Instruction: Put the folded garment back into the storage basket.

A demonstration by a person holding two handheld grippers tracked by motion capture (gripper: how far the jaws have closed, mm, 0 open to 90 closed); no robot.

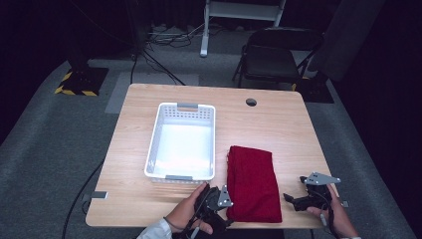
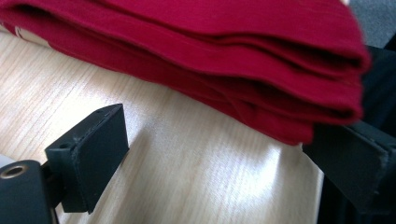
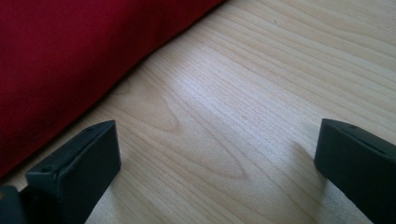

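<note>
Two tools sit at the near edge of the counter (image 1: 149, 199), one on each side of a folded red cloth (image 1: 253, 182). The left tool (image 1: 222, 215) is at the cloth's near left corner, its jaws spread wide apart, with the stacked folds of the cloth lying just ahead of them in the left gripper view. The right tool (image 1: 292, 199) rests low over bare wood just right of the cloth, jaws likewise wide apart and holding nothing. The cloth lies flat with its long axis running from the near edge away toward the far side. Farther back and to the left, just beside the cloth, stands a white basket (image 1: 152, 149).
</note>
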